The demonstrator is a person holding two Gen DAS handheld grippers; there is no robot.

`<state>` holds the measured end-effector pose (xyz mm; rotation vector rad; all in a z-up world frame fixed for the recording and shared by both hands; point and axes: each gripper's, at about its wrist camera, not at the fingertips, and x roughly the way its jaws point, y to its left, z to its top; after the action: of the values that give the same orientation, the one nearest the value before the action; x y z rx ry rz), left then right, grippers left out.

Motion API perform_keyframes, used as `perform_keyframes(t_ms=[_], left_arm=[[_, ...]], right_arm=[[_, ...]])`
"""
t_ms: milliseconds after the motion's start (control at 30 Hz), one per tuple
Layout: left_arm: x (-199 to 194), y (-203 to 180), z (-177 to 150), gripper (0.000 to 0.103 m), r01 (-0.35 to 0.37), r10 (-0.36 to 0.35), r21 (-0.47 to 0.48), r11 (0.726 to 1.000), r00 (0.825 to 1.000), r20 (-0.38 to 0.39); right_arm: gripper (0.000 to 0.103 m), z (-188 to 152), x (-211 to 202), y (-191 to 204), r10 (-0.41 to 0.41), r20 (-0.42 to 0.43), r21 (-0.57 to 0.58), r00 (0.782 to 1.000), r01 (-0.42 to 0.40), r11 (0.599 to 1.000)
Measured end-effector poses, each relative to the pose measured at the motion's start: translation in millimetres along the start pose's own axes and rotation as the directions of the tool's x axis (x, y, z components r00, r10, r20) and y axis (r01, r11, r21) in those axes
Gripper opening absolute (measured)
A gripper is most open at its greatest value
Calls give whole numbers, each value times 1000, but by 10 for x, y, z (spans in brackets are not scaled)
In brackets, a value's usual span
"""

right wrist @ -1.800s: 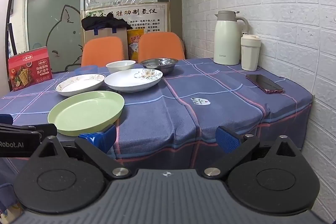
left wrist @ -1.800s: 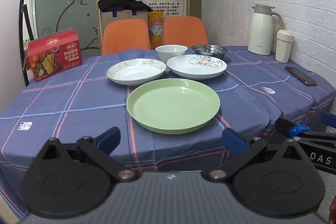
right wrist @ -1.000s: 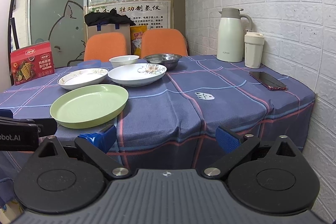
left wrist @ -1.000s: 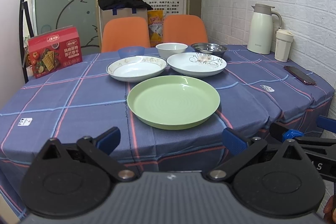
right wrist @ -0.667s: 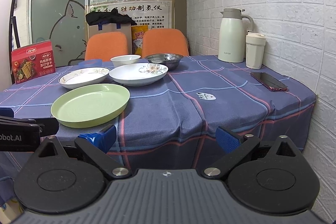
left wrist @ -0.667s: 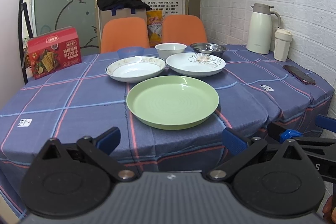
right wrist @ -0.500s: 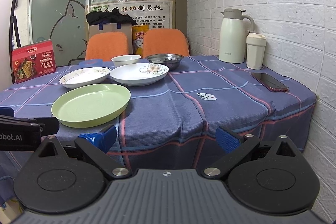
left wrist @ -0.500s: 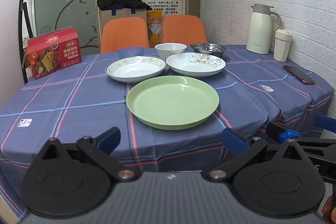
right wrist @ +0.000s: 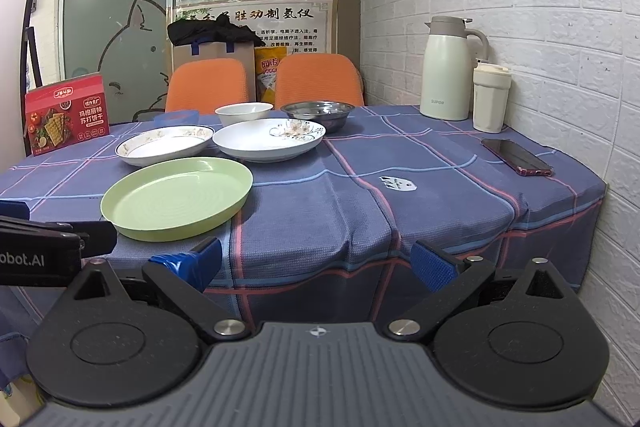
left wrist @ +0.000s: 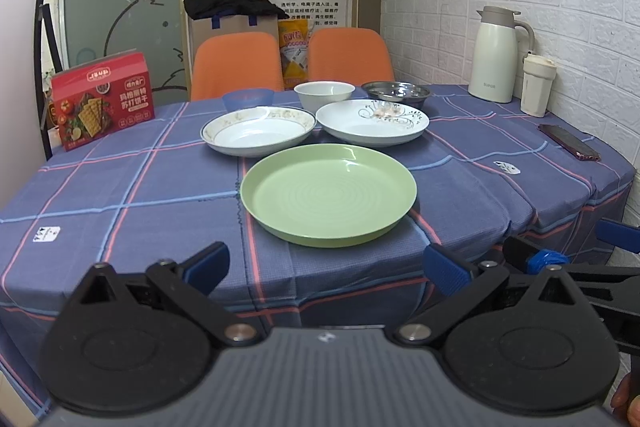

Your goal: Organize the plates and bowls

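Observation:
A green plate [left wrist: 329,193] [right wrist: 178,197] lies nearest on the blue checked tablecloth. Behind it sit a gold-rimmed white plate [left wrist: 258,130] [right wrist: 165,145] and a flowered white plate [left wrist: 373,121] [right wrist: 269,139]. Further back stand a white bowl [left wrist: 324,94] [right wrist: 244,113], a steel bowl [left wrist: 396,93] [right wrist: 318,113] and a blue bowl [left wrist: 248,99]. My left gripper [left wrist: 325,267] hangs open before the table's front edge, short of the green plate. My right gripper [right wrist: 316,265] is open too, to the right of that plate, with nothing between its fingers.
A red cracker box [left wrist: 102,103] stands at the back left. A cream thermos [right wrist: 448,71], a cup [right wrist: 491,99] and a phone [right wrist: 517,157] sit along the right by the brick wall. Two orange chairs [left wrist: 236,63] stand behind the table.
Both grippers have dropped slightly and drifted over the last two seconds, then held almost still. Nothing on the table has moved.

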<state>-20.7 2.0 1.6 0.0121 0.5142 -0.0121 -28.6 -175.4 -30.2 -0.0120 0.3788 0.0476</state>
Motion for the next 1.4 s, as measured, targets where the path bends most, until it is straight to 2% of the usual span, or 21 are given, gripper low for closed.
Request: perform_keyframes(t_ms=[700, 1067, 1300, 1400], left_arm=[[17, -8, -9, 103, 6, -6, -1, 1000, 1000, -5], [192, 40, 100, 103, 18, -19, -16, 1000, 999, -45], [253, 205, 320, 103, 20, -20, -13, 1000, 999, -30], [438, 391, 466, 103, 39, -42, -35, 999, 995, -85]], right_arm=[[89, -24, 13, 25, 5, -9, -4, 1000, -5, 1000], [89, 55, 102, -76, -17, -26, 10, 1000, 17, 1000], [89, 216, 224, -76, -11, -34, 20, 999, 12, 1000], [89, 317, 446, 20, 19, -74, -6, 997, -20, 1000]])
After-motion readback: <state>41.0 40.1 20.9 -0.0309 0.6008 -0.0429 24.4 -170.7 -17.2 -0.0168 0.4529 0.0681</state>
